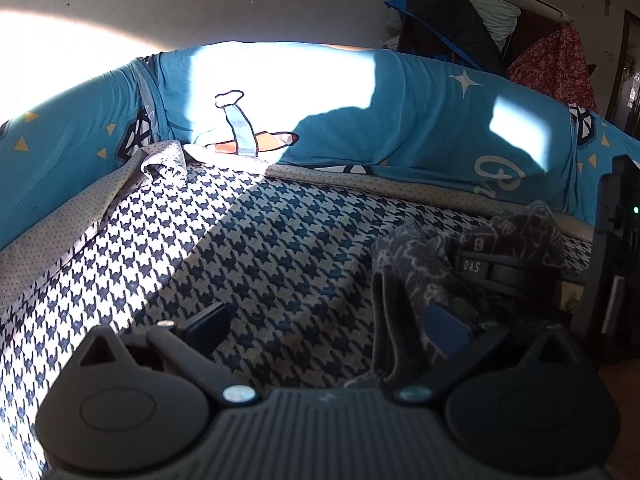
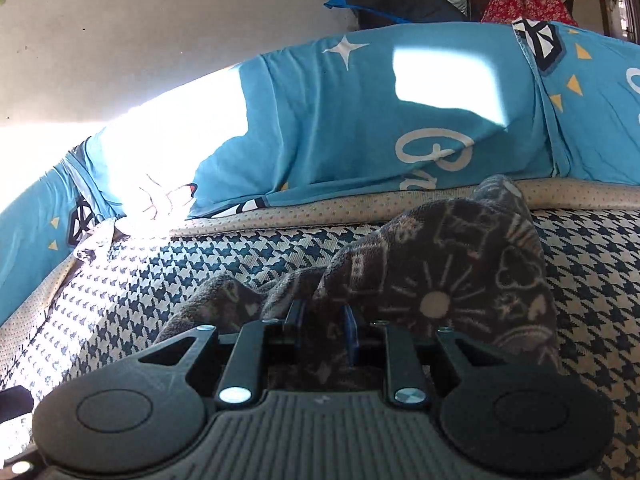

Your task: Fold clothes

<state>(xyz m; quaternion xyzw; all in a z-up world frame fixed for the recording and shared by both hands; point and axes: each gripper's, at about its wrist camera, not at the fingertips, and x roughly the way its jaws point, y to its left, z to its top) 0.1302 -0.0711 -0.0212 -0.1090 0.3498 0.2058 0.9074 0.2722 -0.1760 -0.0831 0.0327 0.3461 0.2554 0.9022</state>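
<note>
Dark patterned garment (image 2: 440,272): lies bunched on the checked bed cover (image 2: 200,264), towards the far edge by the blue bolster (image 2: 340,128). Right gripper (image 2: 322,320): nearly closed, pinching a fold, probably to carry it over. Left gripper (image 1: 328,328): wide open, empty, its right finger against the cloth.

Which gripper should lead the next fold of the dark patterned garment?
Probably the right gripper: its jaws are shut on the dark patterned garment. The left gripper is open, and the cloth only brushes one finger.
</note>
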